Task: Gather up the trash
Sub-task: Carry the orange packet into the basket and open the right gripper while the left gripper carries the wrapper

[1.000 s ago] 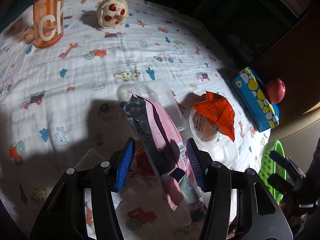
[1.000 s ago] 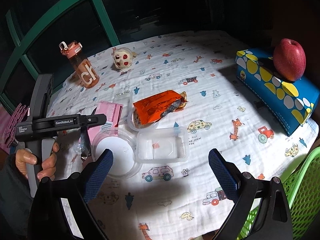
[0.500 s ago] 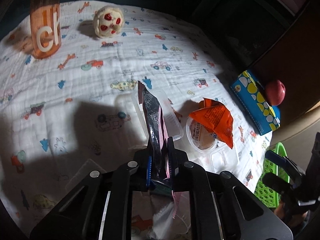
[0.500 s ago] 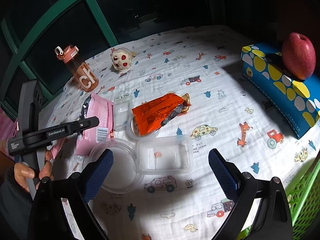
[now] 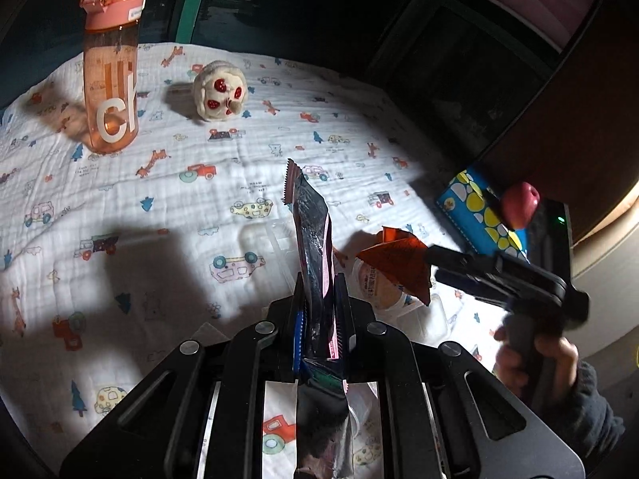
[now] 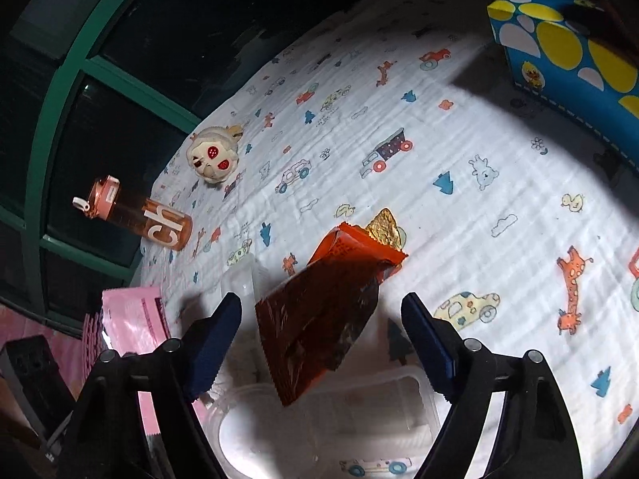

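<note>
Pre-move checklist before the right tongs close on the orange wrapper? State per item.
1. Left tongs gripping the pink wrapper: ok, jaws shut on it, wrapper standing up between them.
2. Orange wrapper between the right tongs: ok, jaws have just been closing, pads not yet on it.
3. Wrapper free of the cup beneath: cannot tell, it rests on the rim.
4. Clear trays outside the closing path: cannot tell, they lie right under the wrapper.
5. Bottle, toy, blue box clear of the tongs: ok.
6. Bin in sight: not ok.
</note>
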`<state>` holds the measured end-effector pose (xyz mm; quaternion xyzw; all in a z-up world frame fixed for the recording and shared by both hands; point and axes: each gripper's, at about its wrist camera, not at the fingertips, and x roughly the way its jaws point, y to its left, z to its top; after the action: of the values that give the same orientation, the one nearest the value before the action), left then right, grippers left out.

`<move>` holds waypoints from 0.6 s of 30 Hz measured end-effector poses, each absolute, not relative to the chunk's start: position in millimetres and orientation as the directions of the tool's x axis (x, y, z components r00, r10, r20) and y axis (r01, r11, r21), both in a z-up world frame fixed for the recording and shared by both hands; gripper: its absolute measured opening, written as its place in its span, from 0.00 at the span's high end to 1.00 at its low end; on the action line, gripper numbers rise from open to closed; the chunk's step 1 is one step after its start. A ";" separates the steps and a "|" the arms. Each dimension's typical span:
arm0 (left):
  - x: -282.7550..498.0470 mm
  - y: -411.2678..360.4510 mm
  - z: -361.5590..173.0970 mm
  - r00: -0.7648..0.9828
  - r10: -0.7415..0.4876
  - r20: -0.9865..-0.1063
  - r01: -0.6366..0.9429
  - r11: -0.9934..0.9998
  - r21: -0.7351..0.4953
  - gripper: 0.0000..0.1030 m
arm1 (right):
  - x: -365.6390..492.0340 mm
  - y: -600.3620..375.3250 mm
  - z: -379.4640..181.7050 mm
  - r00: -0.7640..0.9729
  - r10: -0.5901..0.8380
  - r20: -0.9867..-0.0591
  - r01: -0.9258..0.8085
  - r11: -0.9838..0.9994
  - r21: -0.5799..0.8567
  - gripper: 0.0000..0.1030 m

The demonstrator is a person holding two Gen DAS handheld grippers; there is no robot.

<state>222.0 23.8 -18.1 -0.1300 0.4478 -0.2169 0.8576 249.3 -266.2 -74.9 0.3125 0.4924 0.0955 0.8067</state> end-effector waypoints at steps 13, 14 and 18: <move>222.6 28.6 -16.0 0.496 -0.492 -0.716 0.239 0.870 -0.432 0.89 | 248.1 -276.0 -80.9 0.525 0.536 -0.661 0.155 0.703 0.694 0.78; 222.2 28.2 -15.6 0.498 -0.490 -0.715 0.239 0.870 -0.430 0.89 | 244.3 -277.8 -76.4 0.536 0.538 -0.650 0.144 0.701 0.698 0.80; 215.8 25.7 -9.4 0.507 -0.499 -0.703 0.257 0.866 -0.430 0.89 | 225.0 -285.0 -53.4 0.575 0.515 -0.636 0.104 0.725 0.681 0.82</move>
<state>215.8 25.7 -9.4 -0.1363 0.4451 -0.2205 0.8571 225.0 -285.0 -53.4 0.3490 0.4437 0.1259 0.8158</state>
